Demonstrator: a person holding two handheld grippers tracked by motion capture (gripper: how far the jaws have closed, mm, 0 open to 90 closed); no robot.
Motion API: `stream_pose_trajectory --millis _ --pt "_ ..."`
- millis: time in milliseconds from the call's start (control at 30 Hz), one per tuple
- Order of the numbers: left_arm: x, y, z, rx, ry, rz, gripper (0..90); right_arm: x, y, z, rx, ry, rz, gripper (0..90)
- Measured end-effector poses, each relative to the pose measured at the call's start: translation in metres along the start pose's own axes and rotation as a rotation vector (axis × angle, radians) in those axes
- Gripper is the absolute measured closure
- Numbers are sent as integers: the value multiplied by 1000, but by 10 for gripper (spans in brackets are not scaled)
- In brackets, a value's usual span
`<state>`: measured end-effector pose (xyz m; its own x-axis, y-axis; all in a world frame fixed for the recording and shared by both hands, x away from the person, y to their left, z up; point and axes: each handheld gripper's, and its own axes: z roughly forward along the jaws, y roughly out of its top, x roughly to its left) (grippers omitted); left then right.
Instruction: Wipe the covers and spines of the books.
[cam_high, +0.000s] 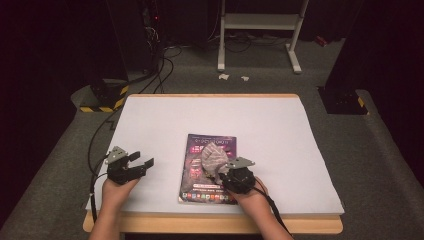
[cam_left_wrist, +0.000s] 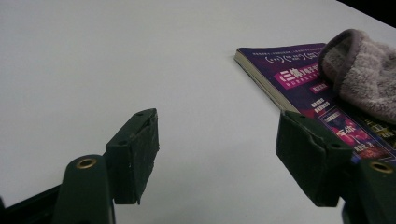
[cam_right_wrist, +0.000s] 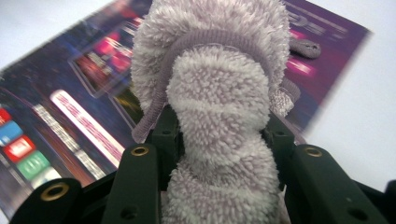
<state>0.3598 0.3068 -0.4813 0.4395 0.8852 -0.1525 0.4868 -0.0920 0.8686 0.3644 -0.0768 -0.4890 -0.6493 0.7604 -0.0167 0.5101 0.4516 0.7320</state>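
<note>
High view: left hand-held gripper (cam_high: 141, 161) rests near the counter's (cam_high: 150, 120) left edge, jaws wide apart and empty, bare surface all around. Right hand-held gripper (cam_high: 223, 170) pinches a grey cloth (cam_high: 212, 157) on the purple magazine (cam_high: 197, 187); its cover writing is illegible.

The white bench (cam_high: 165, 120) is evenly lit, probably from overhead, amid dark surroundings, while the right gripper view's magazine (cam_right_wrist: 70, 93) is blurred and its cloth (cam_right_wrist: 219, 116) sharp.
</note>
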Motion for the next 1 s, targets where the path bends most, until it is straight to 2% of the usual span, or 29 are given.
stream_pose_trajectory --millis 433,467,533,633,800,967,1000 --pt "0 0 0 0 -7 -3 305 44 35 37 -3 52 -101 593" --pt "0 0 0 0 -7 -3 305 44 35 37 -3 52 -101 593" --pt "0 0 -1 -8 -12 -4 305 55 44 45 0 63 -122 591" --pt "2 1 -2 -15 -10 -9 305 64 53 53 5 66 -131 589" --pt "3 0 -2 -12 -10 -9 306 64 56 55 10 61 -138 583" --pt "2 -1 -1 -1 -13 -6 306 47 48 48 11 39 -101 584" --pt "2 -1 -1 -1 -13 -6 306 47 48 48 11 39 -101 584"
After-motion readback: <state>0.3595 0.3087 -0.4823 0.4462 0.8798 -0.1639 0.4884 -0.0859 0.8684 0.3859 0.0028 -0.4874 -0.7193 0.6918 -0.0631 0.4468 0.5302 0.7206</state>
